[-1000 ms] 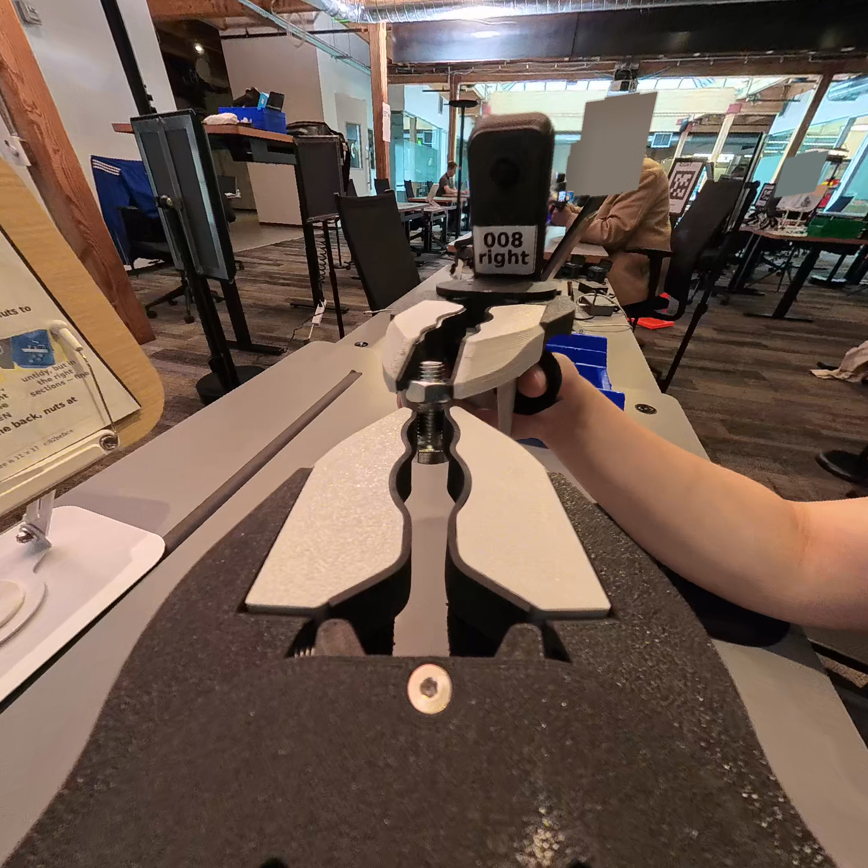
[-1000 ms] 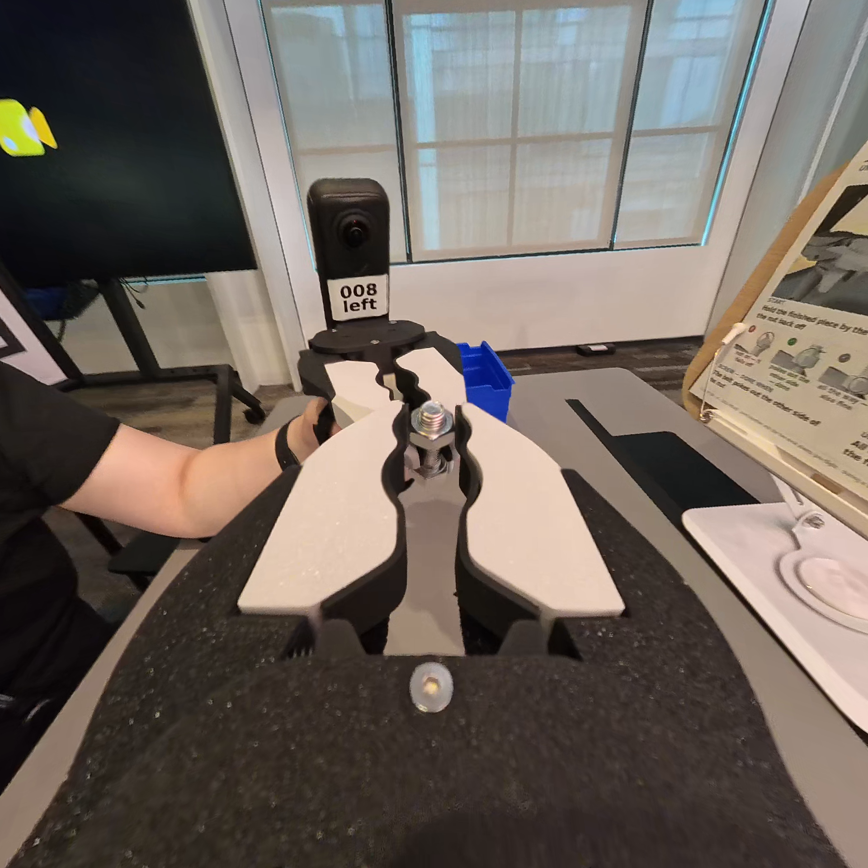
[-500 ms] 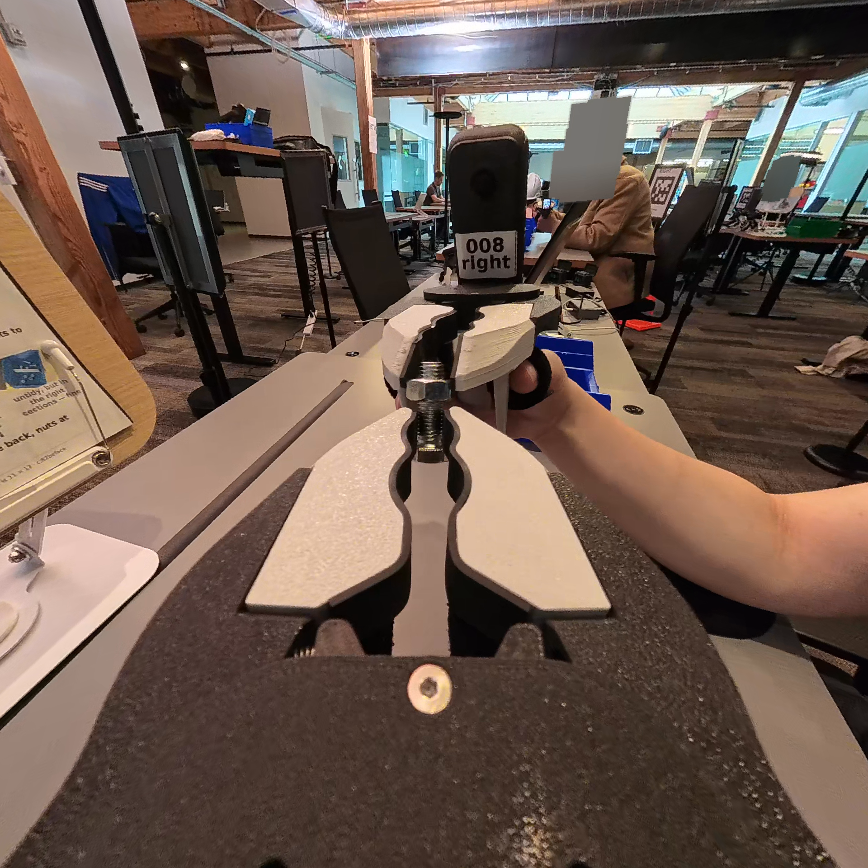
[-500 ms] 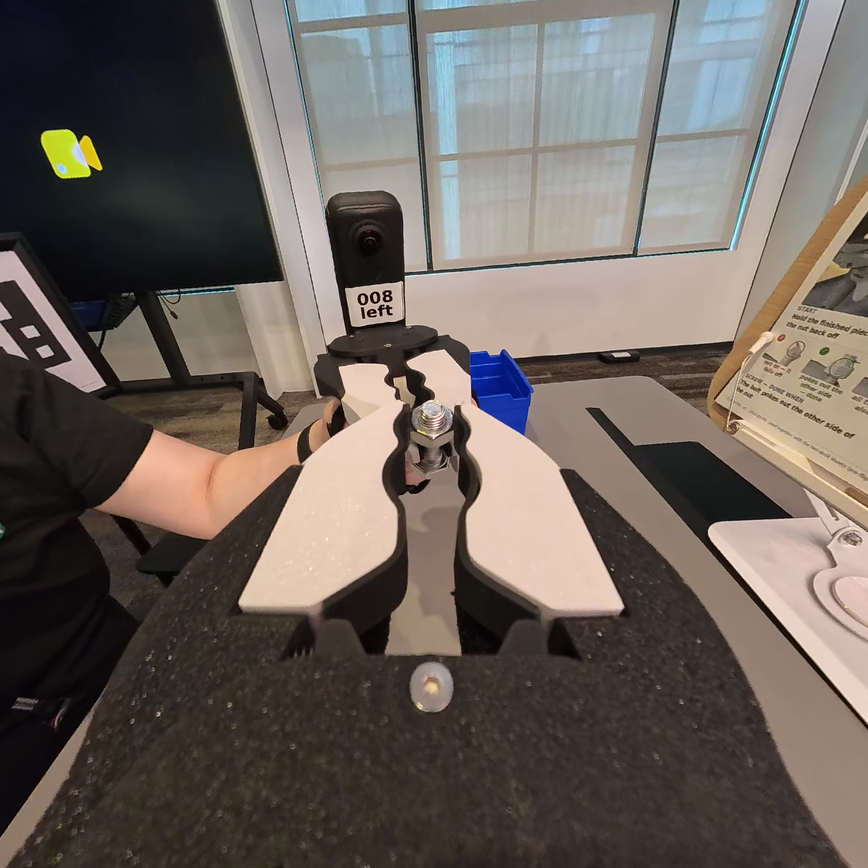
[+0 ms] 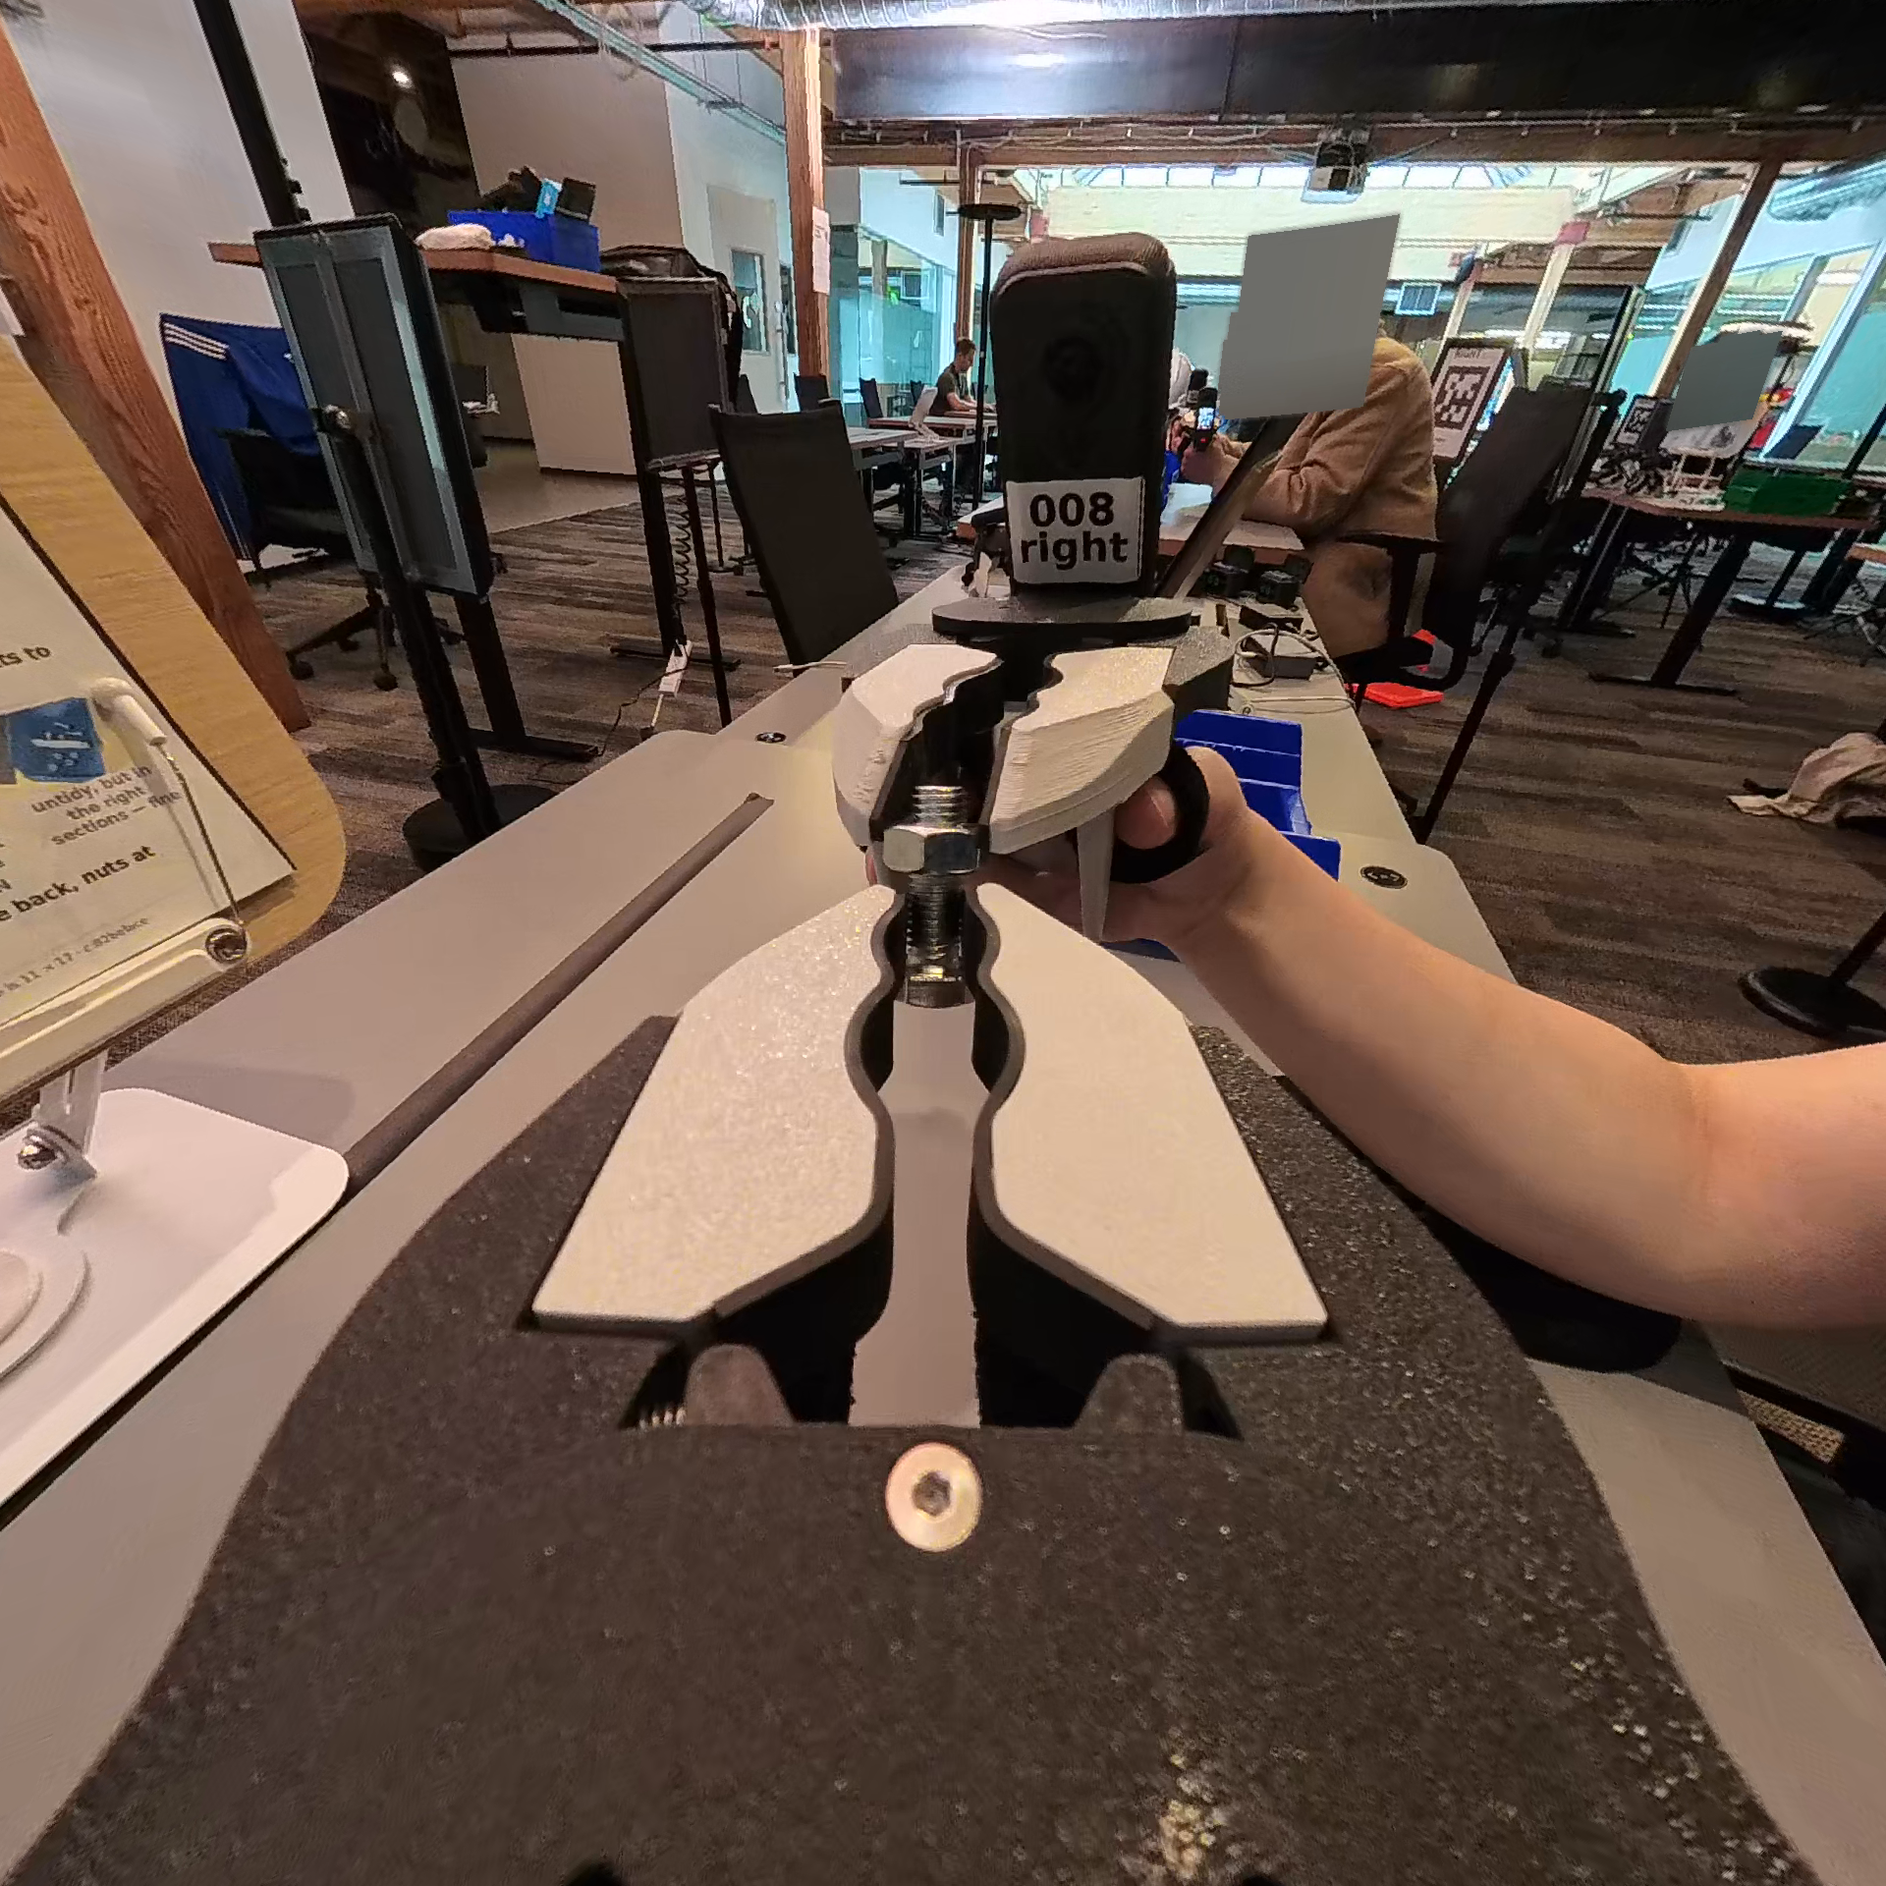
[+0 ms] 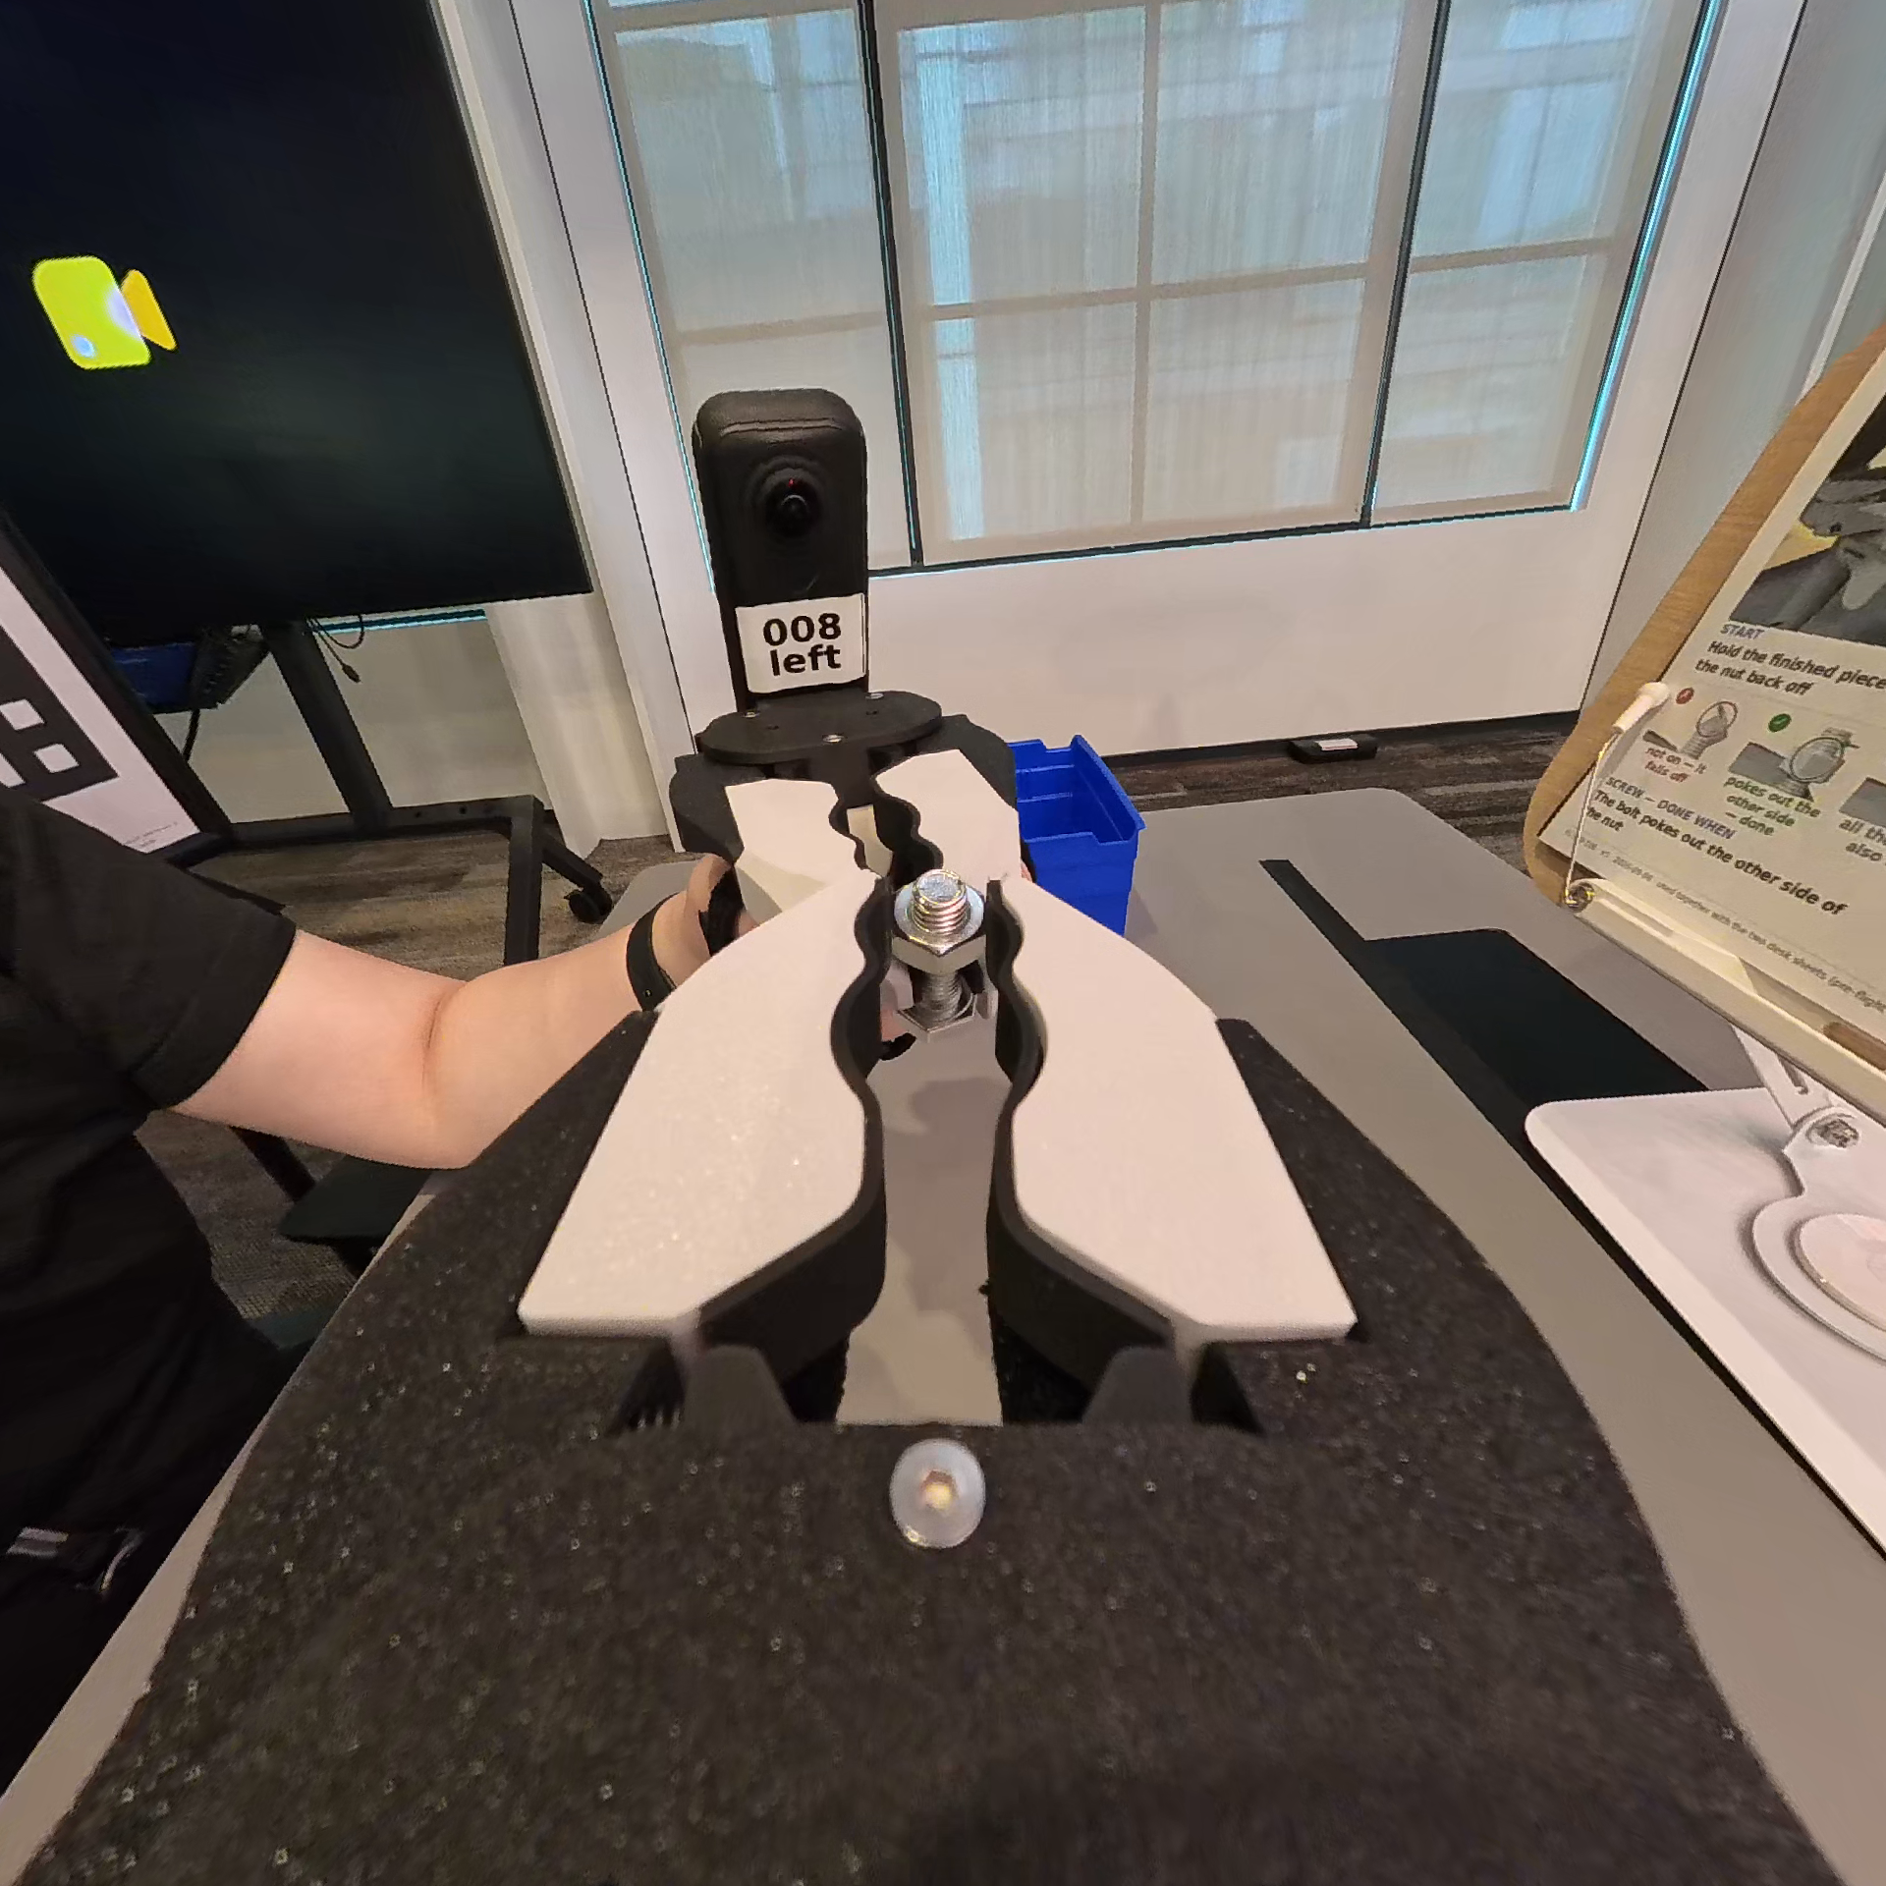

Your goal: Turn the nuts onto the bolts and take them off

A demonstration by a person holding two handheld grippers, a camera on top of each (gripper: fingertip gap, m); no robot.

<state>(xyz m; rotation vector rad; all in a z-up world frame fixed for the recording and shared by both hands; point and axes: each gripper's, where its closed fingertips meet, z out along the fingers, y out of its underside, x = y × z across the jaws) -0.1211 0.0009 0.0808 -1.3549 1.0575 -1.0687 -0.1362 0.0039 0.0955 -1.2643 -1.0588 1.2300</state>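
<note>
A grey table (image 5: pixel 490 980) carries a white stand base (image 6: pixel 1674 1204) with an instruction board (image 6: pixel 1735 735) at its edge and a blue bin (image 6: pixel 1072 816) beyond the grippers. A black screen (image 6: pixel 255 306) stands behind. Above the table the two tongs meet tip to tip. The left gripper (image 5: pixel 934 954) is narrowed around the head end of a steel bolt (image 5: pixel 934 929), while the right gripper (image 6: pixel 934 934) is clamped on the hex nut (image 6: pixel 936 949) partway along the thread. The threaded end pokes past the nut, bright and silvery; the right gripper's fingers (image 5: pixel 1072 776) partly hide it.
</note>
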